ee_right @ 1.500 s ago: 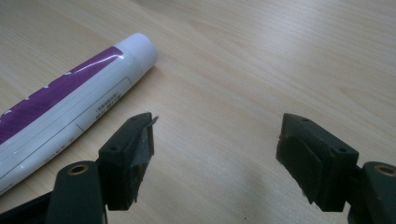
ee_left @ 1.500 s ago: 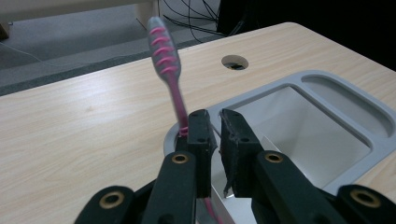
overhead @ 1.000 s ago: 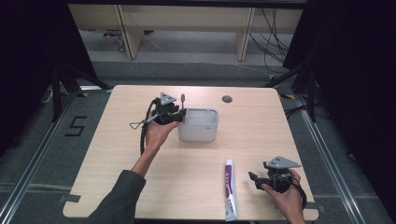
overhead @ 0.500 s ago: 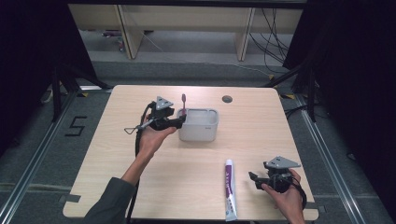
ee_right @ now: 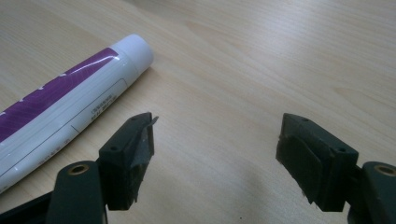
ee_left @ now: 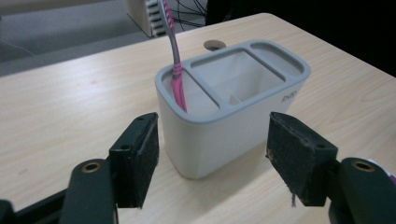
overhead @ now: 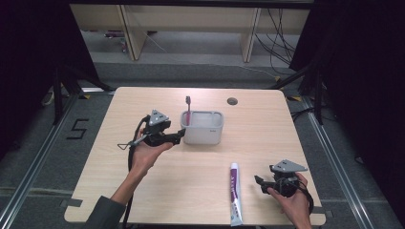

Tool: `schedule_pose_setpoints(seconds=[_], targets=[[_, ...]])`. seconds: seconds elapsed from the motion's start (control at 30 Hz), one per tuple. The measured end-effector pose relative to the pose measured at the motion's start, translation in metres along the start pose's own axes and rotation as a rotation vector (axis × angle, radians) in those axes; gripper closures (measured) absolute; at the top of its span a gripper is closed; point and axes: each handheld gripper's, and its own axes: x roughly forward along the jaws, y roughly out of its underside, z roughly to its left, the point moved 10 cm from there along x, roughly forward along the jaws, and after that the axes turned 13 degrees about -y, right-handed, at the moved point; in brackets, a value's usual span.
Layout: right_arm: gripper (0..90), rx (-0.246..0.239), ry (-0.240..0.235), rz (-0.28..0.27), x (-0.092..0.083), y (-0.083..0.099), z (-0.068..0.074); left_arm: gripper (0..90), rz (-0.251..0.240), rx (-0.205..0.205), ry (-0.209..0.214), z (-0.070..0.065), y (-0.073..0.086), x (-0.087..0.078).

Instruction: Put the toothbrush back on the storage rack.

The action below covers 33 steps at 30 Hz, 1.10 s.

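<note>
one toothbrush (ee_left: 173,56) in holder (ee_left: 233,116), just ahead of open left claw (ee_left: 212,156)

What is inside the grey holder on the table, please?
A pink toothbrush stands in one end compartment of the grey holder, leaning. The middle compartment looks empty; the far compartment's bottom is hidden.

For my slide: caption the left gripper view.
Open left gripper facing a grey holder with a pink toothbrush inside.

Table (ee_left: 70,93) — pale wood-grain top, smooth, low sheen. Toothbrush holder (ee_left: 233,116) — grey moulded plastic, matt. Toothbrush (ee_left: 175,60) — glossy pink and grey plastic. Toothpaste tube (ee_right: 70,107) — glossy white and purple plastic. Left gripper (ee_left: 212,158) and right gripper (ee_right: 215,158) — black pads, matt, rough-edged.
</note>
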Motion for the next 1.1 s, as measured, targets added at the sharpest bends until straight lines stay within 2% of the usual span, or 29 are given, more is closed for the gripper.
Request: schedule_pose_setpoints(seconds=[0.33,0.4,0.43,0.5,0.6,0.63,0.7,0.73,0.77,0.8,0.87,0.93,1.0,1.03,1.07,1.1], targets=[[28.1,0.006,-0.008,0.001,0.001,0.000,0.001,32.5,0.007,-0.015,0.015,0.007,0.025,-0.014],[28.1,0.006,0.005,0.002,-0.001,0.000,0.001,32.4,0.012,-0.016,0.020,0.007,0.032,-0.017],[28.1,0.030,0.000,0.006,-0.001,0.000,0.003,32.3,0.013,-0.013,0.022,0.007,0.035,-0.017],[28.1,0.032,0.003,0.008,-0.001,0.001,0.002,32.2,0.016,-0.017,0.021,0.009,0.042,-0.018],[28.1,0.031,0.001,0.005,-0.001,0.000,0.003,31.6,0.035,0.001,0.028,0.010,0.054,-0.018],[28.1,0.046,-0.013,0.002,0.000,0.000,0.006,31.7,0.039,0.003,0.025,0.010,0.056,-0.018],[28.1,0.055,-0.008,0.007,0.000,0.001,0.006,31.4,0.050,0.024,0.019,0.013,0.064,-0.017],[28.1,0.052,-0.007,0.006,0.000,0.001,0.006,31.3,0.055,0.023,0.023,0.013,0.067,-0.017],[28.2,0.010,0.005,0.001,-0.001,0.000,0.002,31.2,0.054,0.026,0.020,0.012,0.070,-0.017],[28.1,0.030,-0.009,-0.001,0.000,0.000,0.005,31.1,0.060,0.030,0.021,0.012,0.074,-0.017],[28.1,0.026,-0.002,0.001,-0.001,0.000,0.004,31.0,0.079,0.052,0.016,0.013,0.082,-0.017],[28.2,0.032,-0.013,-0.001,0.000,0.000,0.005,30.6,0.085,0.051,0.024,0.012,0.087,-0.018],[28.1,0.047,-0.030,0.006,0.001,0.001,0.007,30.2,0.093,0.068,0.028,0.013,0.093,-0.020],[28.1,0.016,-0.009,0.001,0.000,0.000,0.004,30.0,0.096,0.068,0.030,0.013,0.096,-0.020],[28.2,0.056,-0.016,0.005,0.000,0.001,0.007,29.5,0.101,0.064,0.029,0.012,0.099,-0.020],[28.1,0.055,-0.013,0.002,0.000,0.001,0.006,28.9,0.101,0.063,0.029,0.012,0.101,-0.021]])
